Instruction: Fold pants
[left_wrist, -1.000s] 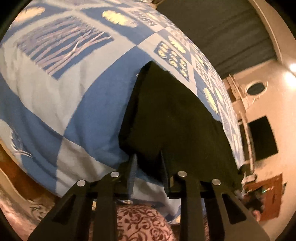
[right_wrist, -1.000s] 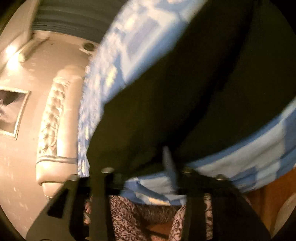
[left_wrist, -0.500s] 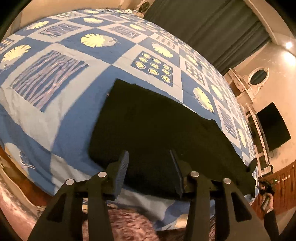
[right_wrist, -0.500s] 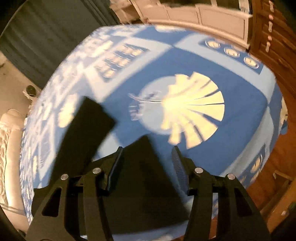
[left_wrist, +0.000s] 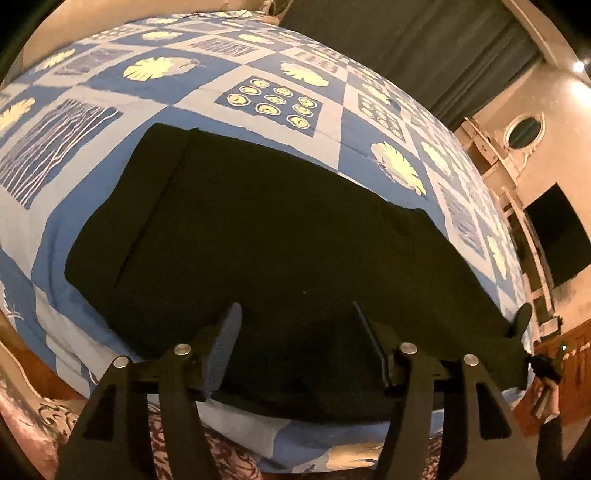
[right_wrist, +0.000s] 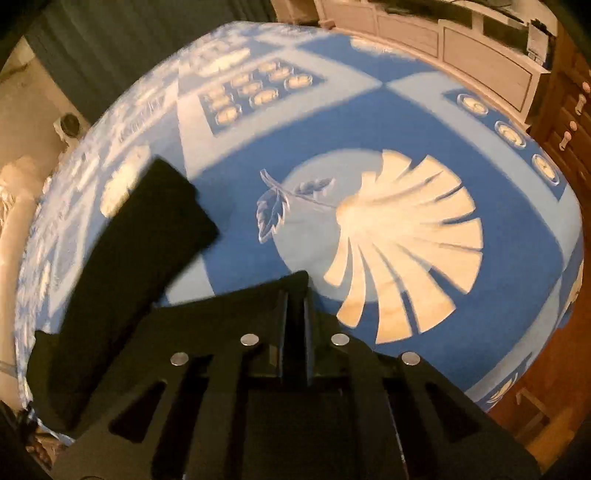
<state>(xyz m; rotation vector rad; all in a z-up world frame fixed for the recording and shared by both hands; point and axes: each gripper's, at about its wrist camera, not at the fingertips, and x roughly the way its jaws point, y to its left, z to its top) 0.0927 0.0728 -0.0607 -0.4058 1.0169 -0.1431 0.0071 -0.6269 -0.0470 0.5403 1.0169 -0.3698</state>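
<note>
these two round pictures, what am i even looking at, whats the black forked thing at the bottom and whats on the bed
No robot here: a person holds a two-finger gripper in each hand, and a fisheye camera on each one looks forward along its fingers. That is why the pictures bulge.

One picture comes from the left gripper. Its jaws are opening, with nothing pinched between them. Below it lie the black pants, spread along the near edge of a bed with a blue patterned bedspread.

The other picture comes from the right gripper. Its jaws are closing and nearly together, over a corner of the pants, apparently on it; black on black makes the pinch hard to confirm. A separate leg end lies further off to the left.
</note>
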